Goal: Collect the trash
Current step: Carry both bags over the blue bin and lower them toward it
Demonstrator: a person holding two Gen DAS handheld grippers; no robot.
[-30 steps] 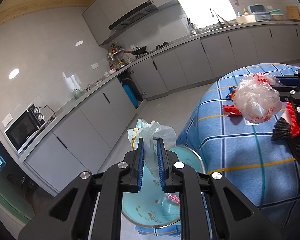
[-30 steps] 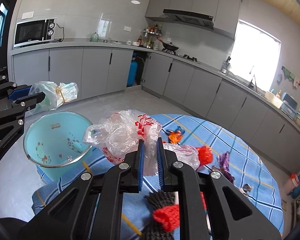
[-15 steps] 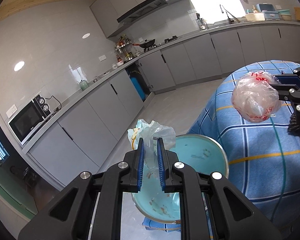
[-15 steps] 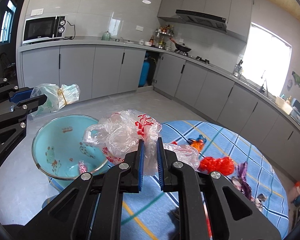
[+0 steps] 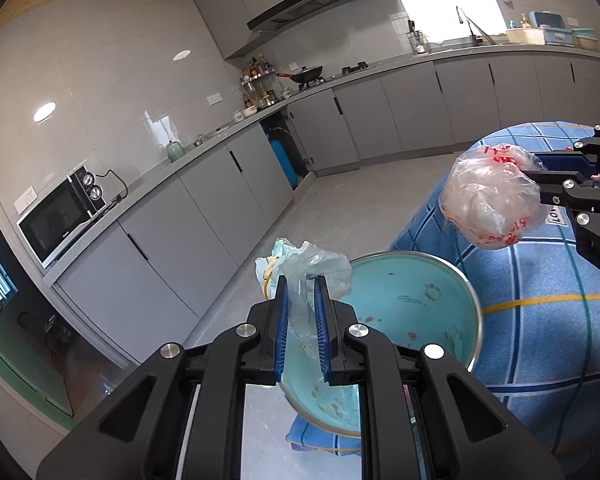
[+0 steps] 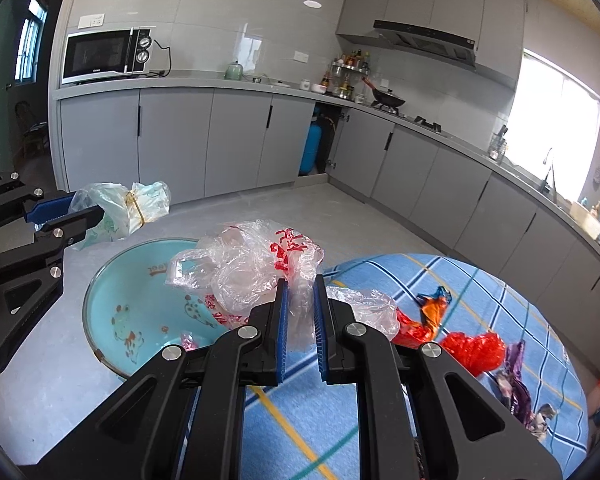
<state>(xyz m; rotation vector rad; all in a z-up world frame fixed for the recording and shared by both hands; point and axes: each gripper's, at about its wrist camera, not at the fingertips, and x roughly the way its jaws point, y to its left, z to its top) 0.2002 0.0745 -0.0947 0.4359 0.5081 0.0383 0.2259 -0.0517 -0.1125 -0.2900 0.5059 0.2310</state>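
Grey kitchen cabinets (image 6: 236,140) run along the walls under a long counter, with a black microwave (image 6: 108,56) standing at one end. Blue checked cloth covers the round table (image 6: 500,312), and the turquoise enamel basin with a metal rim (image 6: 140,308) sits at the table's edge, partly over the floor, with a small pink scrap lying inside. On the cloth, well apart from the basin, lie a crumpled red wrapper (image 6: 476,352), an orange wrapper (image 6: 432,308) and a purple wrapper (image 6: 516,380). The right gripper (image 6: 299,312) is pressed together on a crumpled clear plastic bag with red print (image 6: 244,272), holding it in the air over the near rim of the basin. The left gripper (image 5: 300,312) pinches a pale greenish plastic bag tied with a yellow band (image 5: 300,268), which hangs above the basin's far side in the left wrist view; from the right wrist camera that bag (image 6: 120,208) shows just beyond the rim
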